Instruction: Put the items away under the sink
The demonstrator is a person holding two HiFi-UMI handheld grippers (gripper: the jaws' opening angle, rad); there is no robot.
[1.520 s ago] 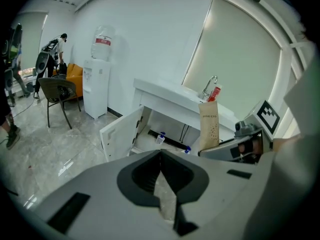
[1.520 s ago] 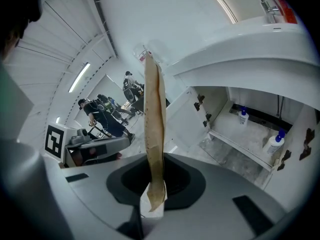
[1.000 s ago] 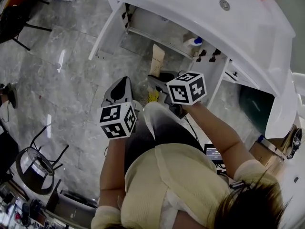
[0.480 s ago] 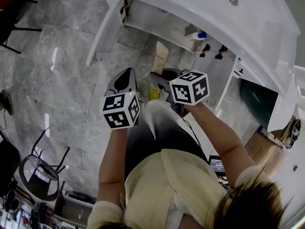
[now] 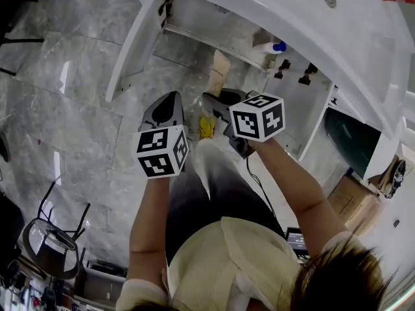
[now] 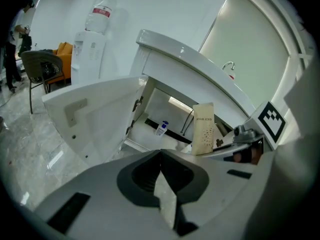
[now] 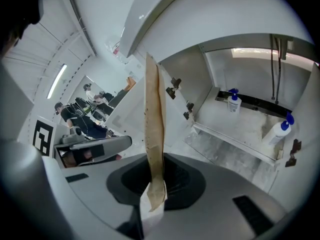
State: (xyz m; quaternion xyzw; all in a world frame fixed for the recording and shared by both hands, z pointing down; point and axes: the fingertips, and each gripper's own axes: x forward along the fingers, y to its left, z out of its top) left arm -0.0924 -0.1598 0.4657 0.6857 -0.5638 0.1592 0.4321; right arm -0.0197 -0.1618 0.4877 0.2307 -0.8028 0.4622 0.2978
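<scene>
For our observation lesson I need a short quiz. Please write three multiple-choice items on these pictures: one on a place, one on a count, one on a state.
1. Where do the white pump bottles with blue caps stand?
A. on a wooden table
B. inside the open white cabinet under the white sink top
C. in a basket

2. How many such bottles does the right gripper view show?
A. one
B. two
C. four

3. How do the jaws of the right gripper stand?
A. shut on the tall tan paper pouch
B. wide apart and empty
C. shut on a bottle

Answers:
1 B: both bottles stand inside the cabinet, below the sink top.
2 B: a second bottle stands further right.
3 A: the pouch rises from between the closed jaws.
</scene>
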